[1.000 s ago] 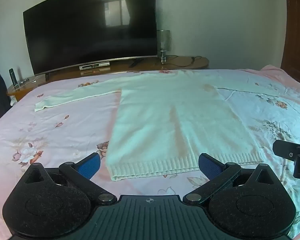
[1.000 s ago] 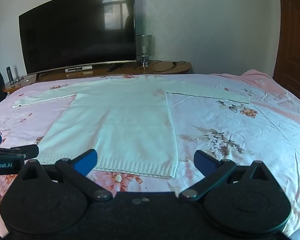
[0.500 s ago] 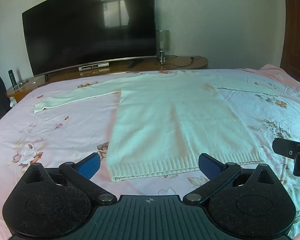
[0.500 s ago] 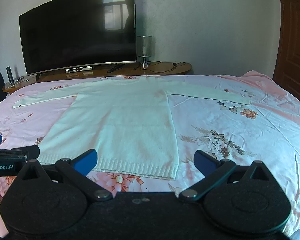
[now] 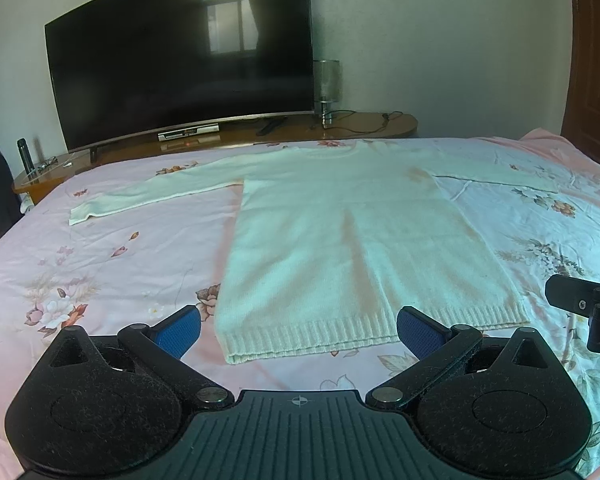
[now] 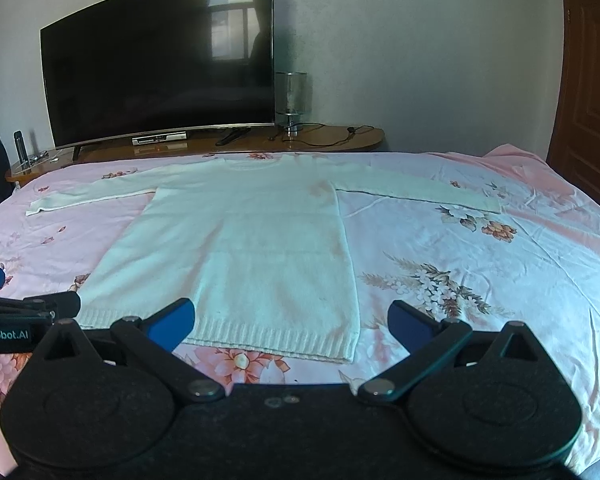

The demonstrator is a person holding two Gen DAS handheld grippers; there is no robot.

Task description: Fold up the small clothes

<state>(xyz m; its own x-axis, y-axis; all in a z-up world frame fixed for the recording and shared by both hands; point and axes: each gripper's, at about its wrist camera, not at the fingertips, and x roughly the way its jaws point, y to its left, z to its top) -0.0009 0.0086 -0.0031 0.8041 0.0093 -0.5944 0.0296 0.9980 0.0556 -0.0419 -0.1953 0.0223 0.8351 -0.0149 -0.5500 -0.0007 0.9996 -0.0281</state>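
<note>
1. A home bedroom is shown: most of both views is filled by a bed covered with a pink floral sheet.
2. At 12 o'clock, past the far edge of the bed, a low wooden TV stand is set against a plain pale wall.
3. A large curved television is carried on that stand, with a window reflected in its dark screen.
4. A small lamp and a set-top box are seen on the stand.
5. At 3 o'clock, a brown wooden door is partly seen.
</note>
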